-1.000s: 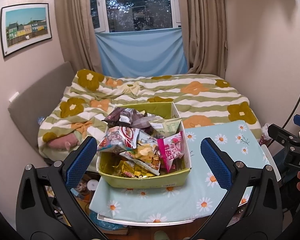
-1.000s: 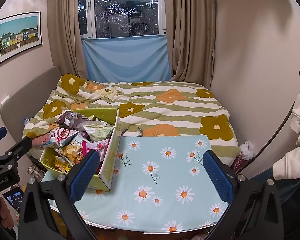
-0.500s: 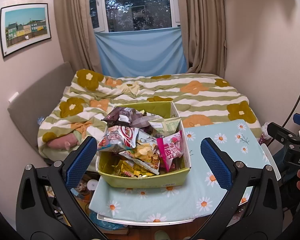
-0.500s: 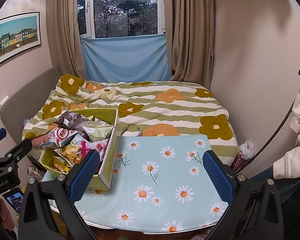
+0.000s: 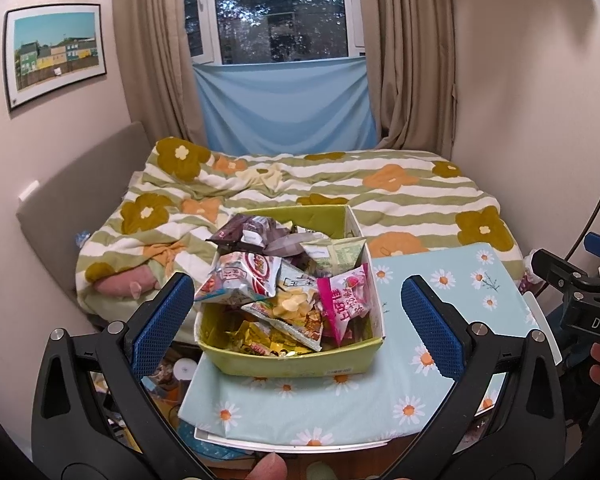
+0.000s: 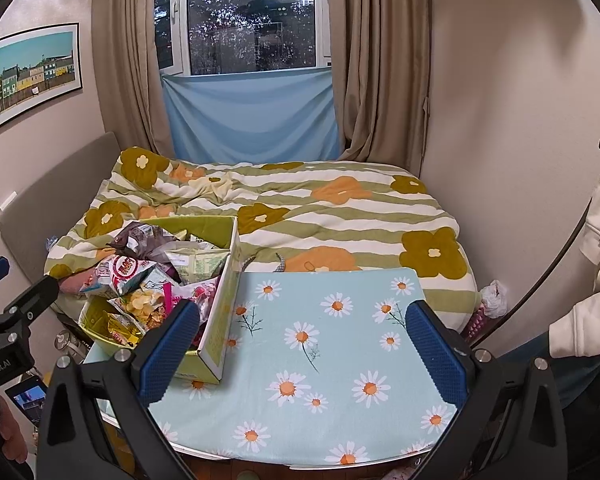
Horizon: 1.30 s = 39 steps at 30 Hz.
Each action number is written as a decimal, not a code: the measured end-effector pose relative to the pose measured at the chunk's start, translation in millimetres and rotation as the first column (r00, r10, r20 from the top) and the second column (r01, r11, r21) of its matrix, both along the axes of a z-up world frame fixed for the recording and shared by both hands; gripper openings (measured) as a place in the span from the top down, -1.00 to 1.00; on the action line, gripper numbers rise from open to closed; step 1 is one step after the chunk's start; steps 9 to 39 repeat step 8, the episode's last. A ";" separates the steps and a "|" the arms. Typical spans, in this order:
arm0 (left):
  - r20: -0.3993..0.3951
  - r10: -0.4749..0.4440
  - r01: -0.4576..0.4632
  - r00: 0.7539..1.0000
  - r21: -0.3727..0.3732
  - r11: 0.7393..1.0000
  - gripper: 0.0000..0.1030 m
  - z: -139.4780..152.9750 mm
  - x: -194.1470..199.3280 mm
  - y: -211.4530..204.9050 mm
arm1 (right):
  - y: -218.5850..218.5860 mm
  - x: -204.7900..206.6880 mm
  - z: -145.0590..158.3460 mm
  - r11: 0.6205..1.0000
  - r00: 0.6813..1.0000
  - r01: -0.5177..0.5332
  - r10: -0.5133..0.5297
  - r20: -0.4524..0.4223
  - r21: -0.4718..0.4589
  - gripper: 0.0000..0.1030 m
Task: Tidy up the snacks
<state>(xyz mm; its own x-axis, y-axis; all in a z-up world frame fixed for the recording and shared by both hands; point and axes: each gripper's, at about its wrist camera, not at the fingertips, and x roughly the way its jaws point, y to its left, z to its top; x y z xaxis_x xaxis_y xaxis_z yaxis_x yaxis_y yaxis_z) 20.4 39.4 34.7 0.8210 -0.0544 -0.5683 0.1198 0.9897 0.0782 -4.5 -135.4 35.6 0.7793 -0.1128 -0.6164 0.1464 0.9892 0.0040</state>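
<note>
A yellow-green box (image 5: pixel 300 362) (image 6: pixel 216 316) heaped with several snack packets stands at the left end of a small table under a daisy-print cloth (image 5: pixel 440 344) (image 6: pixel 320 344). On top lie a white-and-red packet (image 5: pixel 246 276), a pink packet (image 5: pixel 346 304) and a chips bag (image 5: pixel 288 308). My left gripper (image 5: pixel 296 316) hangs open in front of the box, nothing between its blue pads. My right gripper (image 6: pixel 302 348) hangs open over the bare cloth to the right of the box, holding nothing.
A bed with a green striped floral quilt (image 6: pixel 340 208) lies just behind the table. Walls close in on both sides, with a curtained window (image 5: pixel 280 12) at the back. A person's cream sleeve (image 6: pixel 584 320) is at the right. Clutter sits on the floor left of the table.
</note>
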 end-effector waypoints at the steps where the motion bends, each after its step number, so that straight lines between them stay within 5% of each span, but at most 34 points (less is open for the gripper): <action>1: -0.001 -0.002 0.002 1.000 -0.001 1.000 -1.00 -0.3 0.4 0.7 | 0.3 0.5 -1.1 1.000 1.000 0.001 -0.001 0.000 0.001 -0.99; 39: 0.001 -0.012 0.012 1.000 -0.004 1.000 -1.00 -2.1 4.8 4.6 | -0.2 0.3 -1.1 1.000 1.000 0.002 -0.002 -0.002 0.000 -0.99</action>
